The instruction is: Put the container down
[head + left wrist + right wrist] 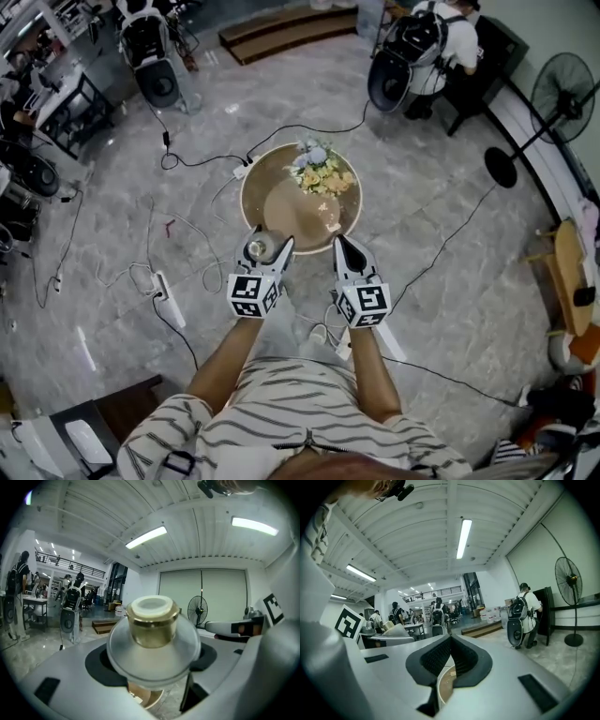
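Container point(152, 634), glass with a gold cap, is clamped in my left gripper point(269, 249) at the near rim of the round table point(281, 202). Right gripper point(450, 656) is closed on nothing, just beside it at the same rim. Risk: if I release before the base is fully over the tabletop, it tips off the rim. Flowers point(321, 173) on the table's far side look well clear.

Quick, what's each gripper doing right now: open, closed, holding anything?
Left gripper: closed on the container, a frosted jar with a gold collar.
Right gripper: closed, nothing between its jaws.
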Demonstrator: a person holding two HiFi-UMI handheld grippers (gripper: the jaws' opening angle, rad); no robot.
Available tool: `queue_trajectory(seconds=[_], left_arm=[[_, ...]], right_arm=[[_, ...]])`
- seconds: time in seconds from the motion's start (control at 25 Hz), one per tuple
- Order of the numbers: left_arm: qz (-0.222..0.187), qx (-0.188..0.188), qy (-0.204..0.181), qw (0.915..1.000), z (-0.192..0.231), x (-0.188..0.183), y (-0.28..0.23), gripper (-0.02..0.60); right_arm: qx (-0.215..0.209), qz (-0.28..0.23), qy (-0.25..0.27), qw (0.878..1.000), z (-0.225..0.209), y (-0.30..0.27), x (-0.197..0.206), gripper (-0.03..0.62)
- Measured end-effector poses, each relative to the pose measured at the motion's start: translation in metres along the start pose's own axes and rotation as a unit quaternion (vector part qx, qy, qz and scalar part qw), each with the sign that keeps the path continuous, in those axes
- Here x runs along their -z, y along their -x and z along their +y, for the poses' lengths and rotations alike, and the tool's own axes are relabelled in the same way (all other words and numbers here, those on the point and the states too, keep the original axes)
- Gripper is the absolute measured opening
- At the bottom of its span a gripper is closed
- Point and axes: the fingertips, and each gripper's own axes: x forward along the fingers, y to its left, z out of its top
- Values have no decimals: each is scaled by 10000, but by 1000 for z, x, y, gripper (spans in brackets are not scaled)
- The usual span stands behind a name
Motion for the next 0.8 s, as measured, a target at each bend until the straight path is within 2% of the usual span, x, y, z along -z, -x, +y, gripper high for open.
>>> queue_trajectory(seconds=[0.4, 0.8], left_arm=[[353, -3, 48, 9994, 45, 47, -46, 330], [825, 26, 138, 9965, 79, 129, -108, 330]], right_arm=[[221, 427, -148, 9987, -21, -58, 52, 8], [314, 836, -352, 9954, -47, -114, 133, 8]])
